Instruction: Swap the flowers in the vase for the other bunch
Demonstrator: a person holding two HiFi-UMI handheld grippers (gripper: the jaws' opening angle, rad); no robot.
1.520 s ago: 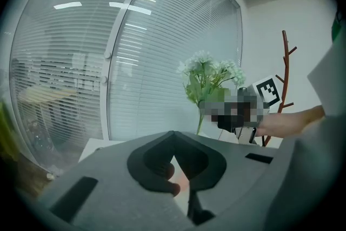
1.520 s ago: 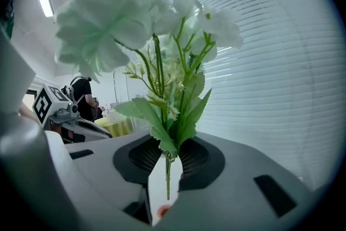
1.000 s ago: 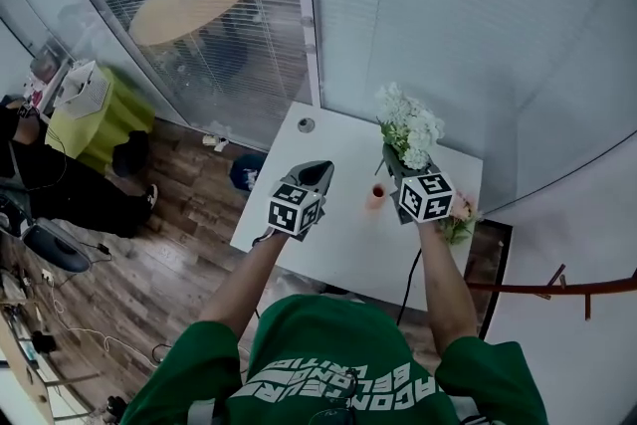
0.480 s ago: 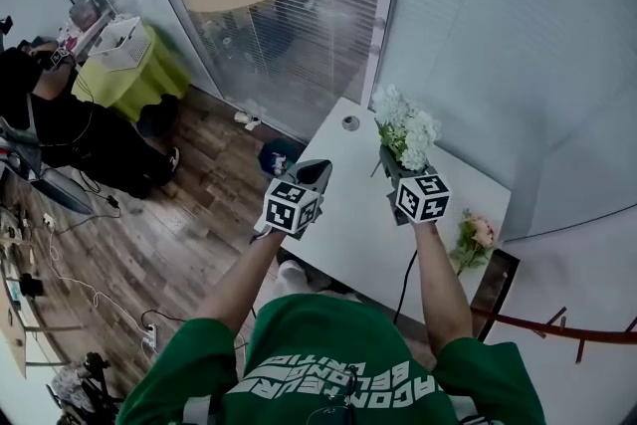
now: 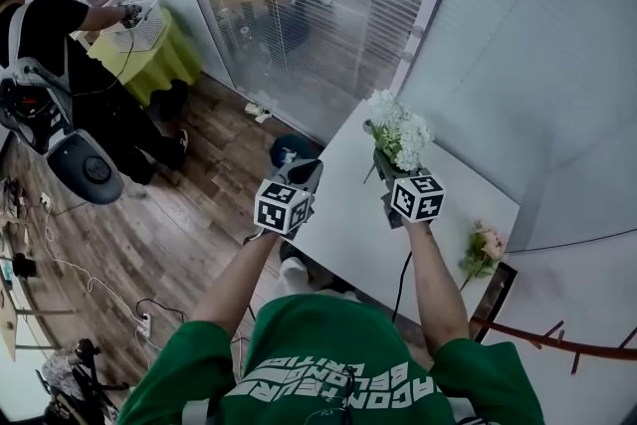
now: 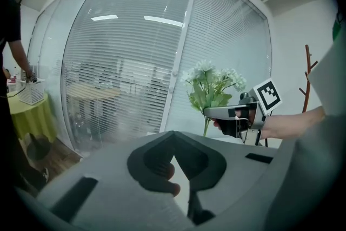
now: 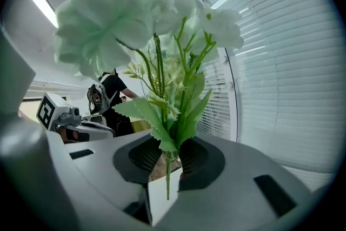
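Bunch of white flowers (image 5: 400, 130) clamped by stems in right gripper (image 5: 383, 162) over white table (image 5: 343, 214), left gripper (image 5: 307, 172) jaws together and empty, pink bunch (image 5: 482, 250) lying at table's right end

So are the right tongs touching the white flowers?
Touching. The right gripper view shows the right tongs shut on the green stem of the white flowers.

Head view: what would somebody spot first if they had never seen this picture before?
First, the big bunch of white flowers, held up over the white table with its stems pinched in the right tongs. Next, the pink flowers lying near the table's right edge. The left tongs are beside the right ones, with nothing in them.
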